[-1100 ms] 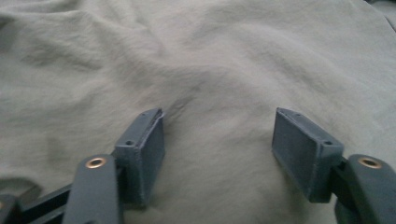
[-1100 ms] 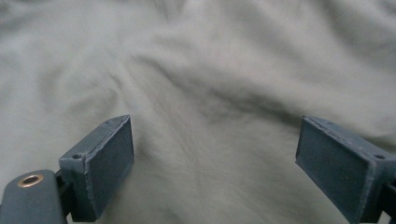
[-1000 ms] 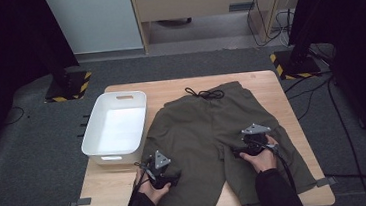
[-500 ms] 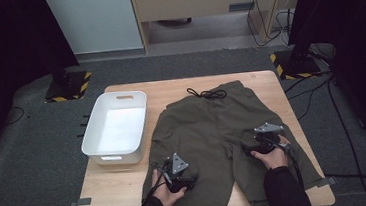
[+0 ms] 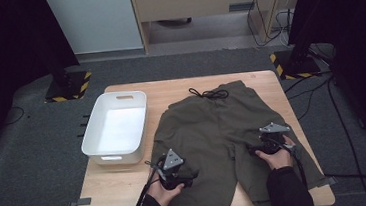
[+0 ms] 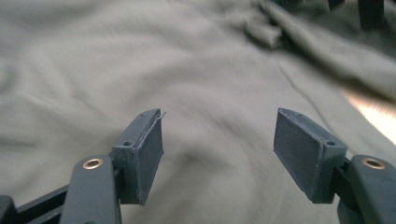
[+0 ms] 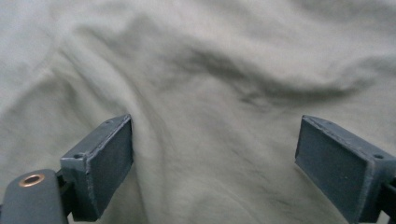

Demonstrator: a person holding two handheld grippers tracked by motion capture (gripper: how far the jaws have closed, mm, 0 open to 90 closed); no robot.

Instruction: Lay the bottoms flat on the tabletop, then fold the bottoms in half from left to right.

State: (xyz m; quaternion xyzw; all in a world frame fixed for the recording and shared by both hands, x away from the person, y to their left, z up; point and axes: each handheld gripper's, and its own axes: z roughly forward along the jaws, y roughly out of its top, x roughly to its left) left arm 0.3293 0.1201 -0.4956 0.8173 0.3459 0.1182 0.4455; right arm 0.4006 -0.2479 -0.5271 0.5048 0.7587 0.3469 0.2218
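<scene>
Left tongs (image 5: 177, 176) shifted right along shorts (image 5: 213, 130), right tongs (image 5: 260, 149) outward, both spread, empty.

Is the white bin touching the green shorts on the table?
Apart. The high view shows a strip of bare wood between the white bin and the left edge of the shorts.

The high view looked forward and down from above the near edge of the table (image 5: 129, 198), taking in its whole top and the floor beyond. Each gripper view rode low and close, looking along its own jaws over the olive shorts (image 5: 213, 130) (image 6: 140, 60) (image 7: 210, 60). All three views shared that cloth.
</scene>
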